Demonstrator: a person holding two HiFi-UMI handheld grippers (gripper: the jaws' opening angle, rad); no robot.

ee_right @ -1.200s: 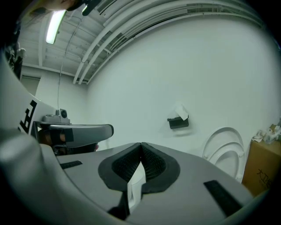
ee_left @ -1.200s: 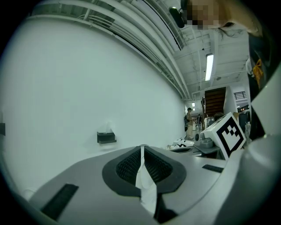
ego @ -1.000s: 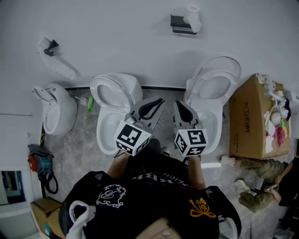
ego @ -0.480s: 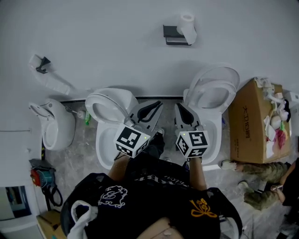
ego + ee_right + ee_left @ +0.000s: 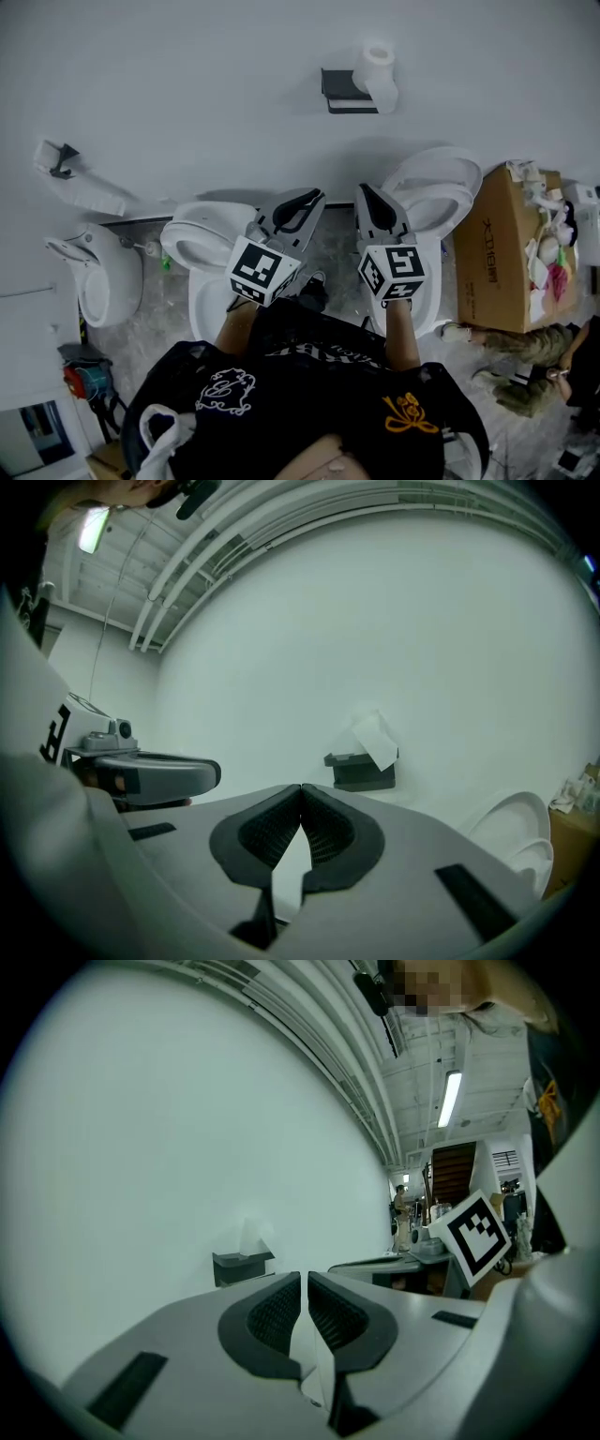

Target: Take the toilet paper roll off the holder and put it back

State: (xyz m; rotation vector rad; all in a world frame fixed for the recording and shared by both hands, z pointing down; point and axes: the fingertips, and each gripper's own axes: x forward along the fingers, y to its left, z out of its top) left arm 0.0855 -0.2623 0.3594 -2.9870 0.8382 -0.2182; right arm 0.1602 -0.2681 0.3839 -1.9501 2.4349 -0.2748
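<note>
The toilet paper roll [image 5: 378, 73] sits on its dark wall holder [image 5: 339, 89]. It looks light and soft (easily squashed), so take it gently across its sides. The left gripper [image 5: 309, 197] and right gripper [image 5: 364, 190], both closed and empty, are well apart from it.

The person is wearing a black short-sleeved top [image 5: 300, 403], which is showing a white curly emblem [image 5: 222, 390] on its left side, a gold emblem [image 5: 405, 413] on its right and pale lettering [image 5: 323, 353] between. A white loop [image 5: 161, 428] may be a strap. The left tongs [image 5: 314, 195] and right tongs [image 5: 362, 188] are showing grey shells with dark ribbed pads, each carrying a black-and-white marker cube [image 5: 265, 272].
</note>
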